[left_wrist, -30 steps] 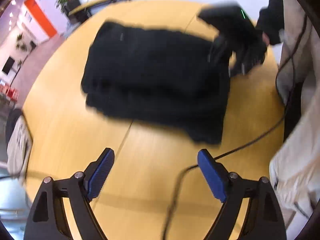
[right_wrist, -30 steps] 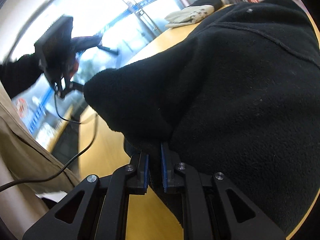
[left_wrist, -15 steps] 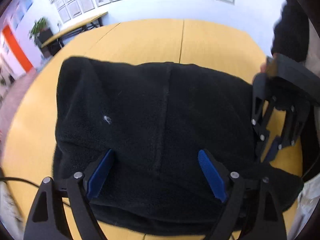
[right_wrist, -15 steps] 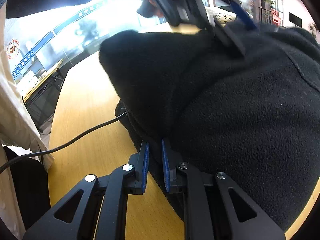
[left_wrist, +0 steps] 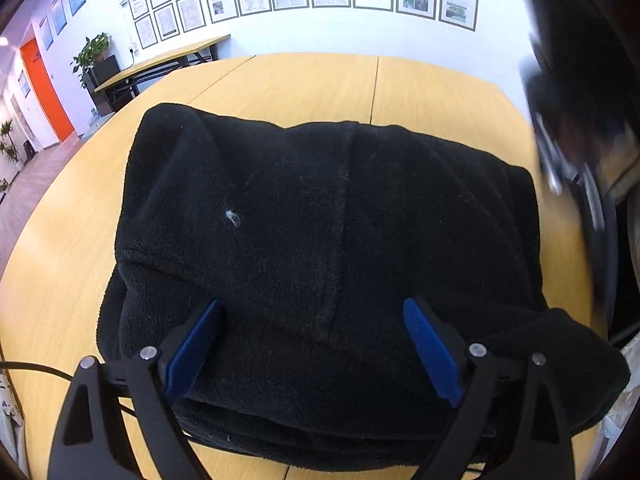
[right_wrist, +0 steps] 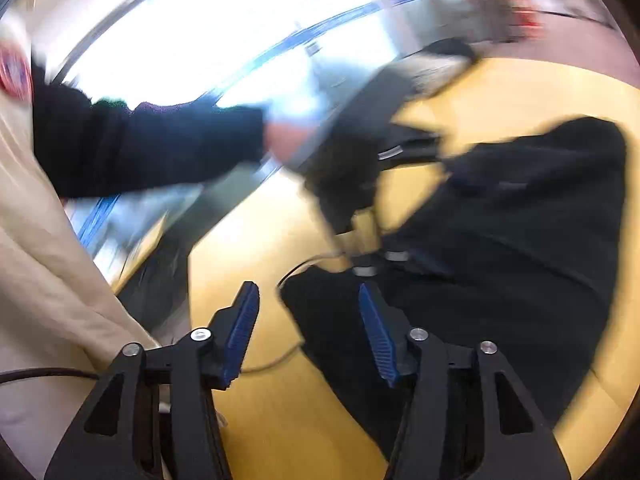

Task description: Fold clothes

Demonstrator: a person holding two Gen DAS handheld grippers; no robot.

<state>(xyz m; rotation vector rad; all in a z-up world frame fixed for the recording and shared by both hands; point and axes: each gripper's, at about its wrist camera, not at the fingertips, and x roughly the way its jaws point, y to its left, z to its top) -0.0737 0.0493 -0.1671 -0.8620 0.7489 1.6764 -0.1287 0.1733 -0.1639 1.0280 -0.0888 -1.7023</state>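
A black fleece garment lies folded in a thick stack on the yellow wooden table. My left gripper is open, its blue pads set wide apart on the near end of the stack, either side of a seam. In the blurred right wrist view the garment lies to the right. My right gripper has its jaws opening above the table. Only the garment's corner lies below its right pad, and nothing is pinched.
A black cable runs off the table's left edge. A person's dark sleeve reaches in over the table, with beige clothing at the left. A second table and a plant stand by the far wall.
The right gripper was shut on a fold of the fleece; now its jaws stand apart and it has pulled back from the garment. The left gripper swung over the stack and came down onto it.
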